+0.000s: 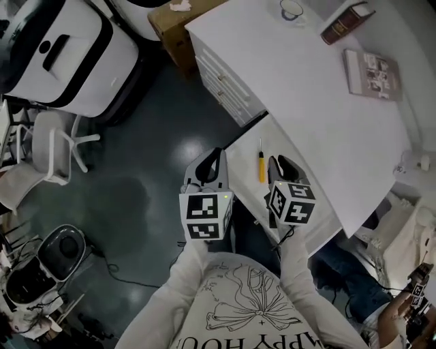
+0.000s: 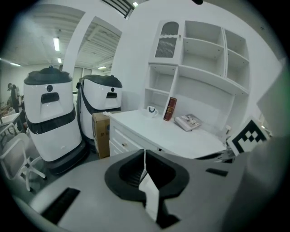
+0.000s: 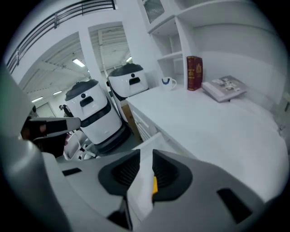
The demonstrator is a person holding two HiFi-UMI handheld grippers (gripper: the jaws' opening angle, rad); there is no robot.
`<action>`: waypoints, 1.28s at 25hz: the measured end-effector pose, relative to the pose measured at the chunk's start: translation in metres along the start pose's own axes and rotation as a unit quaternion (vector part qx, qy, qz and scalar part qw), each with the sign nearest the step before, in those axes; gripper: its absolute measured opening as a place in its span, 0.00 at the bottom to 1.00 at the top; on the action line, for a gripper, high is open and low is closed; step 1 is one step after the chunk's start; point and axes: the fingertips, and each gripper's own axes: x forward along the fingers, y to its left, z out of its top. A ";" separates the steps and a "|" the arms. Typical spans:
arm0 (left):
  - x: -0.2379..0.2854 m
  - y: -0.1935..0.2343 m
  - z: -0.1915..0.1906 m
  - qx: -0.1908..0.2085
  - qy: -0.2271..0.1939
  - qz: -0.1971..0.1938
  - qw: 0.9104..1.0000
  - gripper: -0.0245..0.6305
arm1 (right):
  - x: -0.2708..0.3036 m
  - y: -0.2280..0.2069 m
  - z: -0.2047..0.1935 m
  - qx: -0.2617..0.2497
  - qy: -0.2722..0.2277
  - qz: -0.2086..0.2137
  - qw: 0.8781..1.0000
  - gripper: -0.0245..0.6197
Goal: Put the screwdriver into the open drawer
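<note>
Two claws sit just ahead of your chest, side by side at the drawer's front. Your left claw [image 1: 215, 154] has its jaws pressed together at the tips with nothing between them, and it hangs at the drawer's left edge. Your right claw [image 1: 279, 163] hangs above the open drawer [image 1: 242, 161], its jaws a narrow gap apart and empty. Through that gap, in the right gripper view, you see the drawer's white floor and a bit of yellow handle.

The screwdriver [image 1: 261, 165] lies inside the drawer, between the two claws and just beside the right one, touching neither. Its yellow handle is toward you and its shaft points at the tabletop [image 1: 306, 102].

Farther back on the tabletop, a flat book [image 1: 371, 73] lies near the right edge. A red book [image 1: 346, 22] stands beyond it, and a mug [image 1: 291, 8] sits at the far end. Left of the tabletop stands a cardboard box [image 1: 174, 20].
</note>
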 end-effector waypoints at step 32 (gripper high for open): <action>-0.127 -0.039 0.153 0.048 -0.203 0.031 0.977 0.05 | -0.175 0.042 0.152 -0.041 -0.251 0.015 0.967 0.11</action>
